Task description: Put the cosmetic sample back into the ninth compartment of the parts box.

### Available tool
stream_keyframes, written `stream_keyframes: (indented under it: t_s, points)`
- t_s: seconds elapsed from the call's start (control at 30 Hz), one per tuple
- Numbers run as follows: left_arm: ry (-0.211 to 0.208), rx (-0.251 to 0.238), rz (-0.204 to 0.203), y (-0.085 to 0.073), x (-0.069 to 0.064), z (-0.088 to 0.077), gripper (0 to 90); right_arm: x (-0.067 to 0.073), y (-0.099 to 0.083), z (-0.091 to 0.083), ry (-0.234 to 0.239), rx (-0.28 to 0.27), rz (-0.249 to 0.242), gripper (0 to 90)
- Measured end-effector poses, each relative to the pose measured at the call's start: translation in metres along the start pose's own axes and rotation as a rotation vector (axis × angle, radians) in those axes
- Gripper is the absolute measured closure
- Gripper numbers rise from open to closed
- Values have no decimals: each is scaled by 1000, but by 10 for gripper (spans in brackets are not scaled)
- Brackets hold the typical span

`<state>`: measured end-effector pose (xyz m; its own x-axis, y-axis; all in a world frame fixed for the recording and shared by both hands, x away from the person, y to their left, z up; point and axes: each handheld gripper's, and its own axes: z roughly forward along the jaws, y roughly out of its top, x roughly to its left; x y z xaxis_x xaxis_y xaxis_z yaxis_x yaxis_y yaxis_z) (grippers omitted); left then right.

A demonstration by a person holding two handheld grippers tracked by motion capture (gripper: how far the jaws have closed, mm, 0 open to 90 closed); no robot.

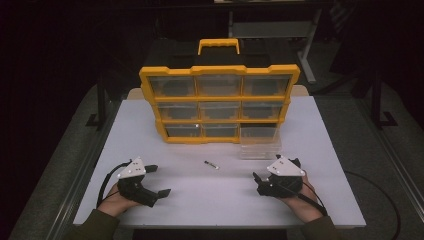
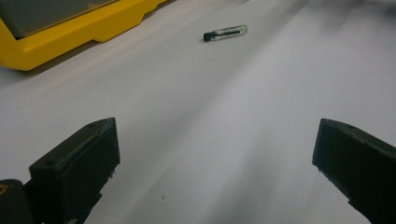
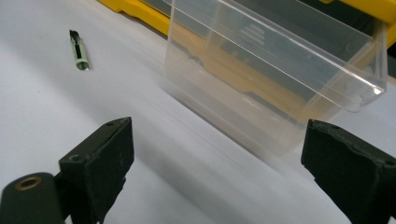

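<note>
plainly, the scene is set out as follows.
vial: a small clear glass vial with a black cap [image 1: 211,164] is seen lying on its side on the white table [image 1: 150,130], between the two grippers and well apart from both.
drawer: a clear plastic drawer [image 1: 259,142] has been pulled from the bottom right slot of the yellow plastic organiser box with transparent compartments [image 1: 219,102]; it is set on the table just in front of that slot, likely so that the vial can be dropped into it.
organiser: it is stood upright at the back of the table, handle up, so that its drawers face the person.
left gripper: the left gripper [image 1: 157,180] is rested low by the table's near edge; its jaws are spread wide, nothing is held or touched, and it is aimed toward the vial.
right gripper: the right gripper [image 1: 256,182] is likewise held near the table; its jaws are parted wide and empty, with the drawer just ahead but not touched.
judged step: a reach for the vial seems to be prepared.
</note>
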<state>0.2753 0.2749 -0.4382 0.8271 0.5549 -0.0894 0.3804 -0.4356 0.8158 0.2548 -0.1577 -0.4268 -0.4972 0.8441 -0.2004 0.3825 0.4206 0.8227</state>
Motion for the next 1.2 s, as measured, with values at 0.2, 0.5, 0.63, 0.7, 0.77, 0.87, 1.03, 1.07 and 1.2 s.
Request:
stream_keyframes:
  t_s: [0.2,0.5,0.63,0.7,0.77,0.87,1.03,1.07,1.2]
  points:
    - [0,0,1,0,0,0,5,-6,-1,0,42,-12,61,87]
    - [0,1,0,0,0,0,5,-14,-3,0,95,-23,133,87]
    - [-1,1,-1,0,0,0,5,-16,-4,0,115,-26,163,87]
    - [-1,1,0,0,0,0,5,-17,-5,1,118,-26,157,87]
    - [-2,1,0,0,0,0,5,-17,-5,1,127,-26,158,87]
    - [-2,2,0,0,0,0,5,-17,-5,1,151,-29,150,89]
    - [-5,1,1,0,0,0,5,-17,-6,-2,193,-42,138,89]
    - [-4,2,0,0,0,0,5,-17,-6,-2,203,-43,134,89]
    - [-4,1,-3,0,0,0,5,-19,-7,-4,240,-50,122,90]
